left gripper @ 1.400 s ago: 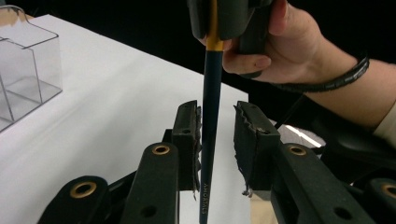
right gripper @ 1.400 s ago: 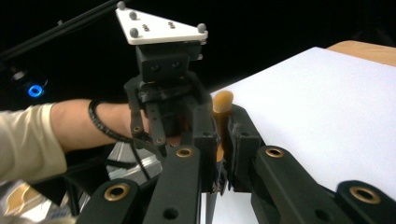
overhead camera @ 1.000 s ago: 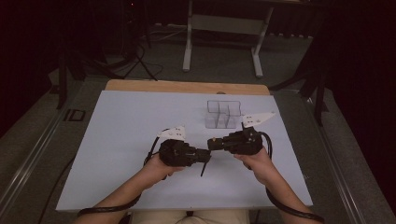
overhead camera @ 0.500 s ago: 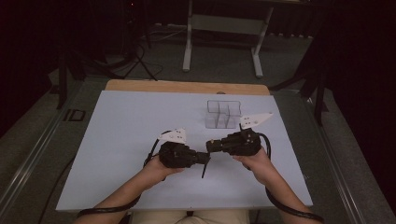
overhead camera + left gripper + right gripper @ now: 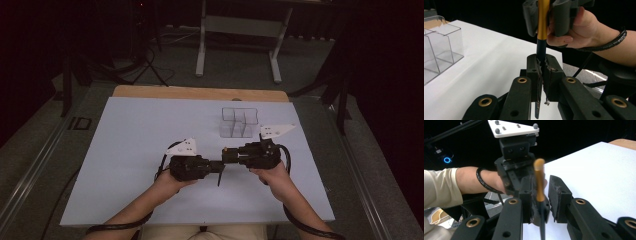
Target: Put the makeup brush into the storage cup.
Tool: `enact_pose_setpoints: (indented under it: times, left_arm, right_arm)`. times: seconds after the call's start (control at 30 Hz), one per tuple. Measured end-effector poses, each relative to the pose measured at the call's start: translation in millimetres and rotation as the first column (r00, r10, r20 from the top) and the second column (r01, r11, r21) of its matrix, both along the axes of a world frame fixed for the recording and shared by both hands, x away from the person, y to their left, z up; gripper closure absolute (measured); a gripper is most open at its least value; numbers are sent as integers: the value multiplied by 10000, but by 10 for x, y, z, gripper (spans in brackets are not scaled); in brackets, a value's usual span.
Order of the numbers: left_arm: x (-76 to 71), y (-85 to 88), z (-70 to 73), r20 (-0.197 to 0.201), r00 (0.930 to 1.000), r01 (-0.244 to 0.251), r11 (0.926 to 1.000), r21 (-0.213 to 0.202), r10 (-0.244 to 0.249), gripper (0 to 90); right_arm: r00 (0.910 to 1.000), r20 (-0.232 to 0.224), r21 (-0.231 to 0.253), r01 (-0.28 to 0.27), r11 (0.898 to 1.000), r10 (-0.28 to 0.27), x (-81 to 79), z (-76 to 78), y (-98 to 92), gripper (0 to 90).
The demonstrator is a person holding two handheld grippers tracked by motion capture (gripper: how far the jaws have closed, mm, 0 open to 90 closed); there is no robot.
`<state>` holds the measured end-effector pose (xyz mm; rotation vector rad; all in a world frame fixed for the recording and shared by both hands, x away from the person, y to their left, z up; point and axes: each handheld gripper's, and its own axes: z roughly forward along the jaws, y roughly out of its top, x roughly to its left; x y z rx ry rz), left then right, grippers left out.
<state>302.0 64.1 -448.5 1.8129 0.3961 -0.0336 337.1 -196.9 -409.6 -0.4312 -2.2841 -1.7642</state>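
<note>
Between left claw pads, pen tip hidden, blurred

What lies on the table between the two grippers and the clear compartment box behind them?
Nothing: in the high view the white table is bare between the left gripper, the right gripper and the clear compartment box.

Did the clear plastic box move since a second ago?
No. The clear plastic box sits at the same spot near the table's far wooden edge in the high view.
</note>
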Motion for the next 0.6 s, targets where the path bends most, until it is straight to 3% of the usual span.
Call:
enact_pose_setpoints:
  times: [0.33, 0.6]
  left_arm:
    - [22, -28, -22, -232, 9997, 23, 10000, -38, -24, 848]
    - [49, -40, -7, -430, 9990, 100, 9998, -199, -108, 844]
  right_arm:
    - [9999, 100, -194, 109, 9998, -107, 1, -3, 12, 807]
    - [9988, 474, -503, 133, 9986, -109, 5, 32, 21, 839]
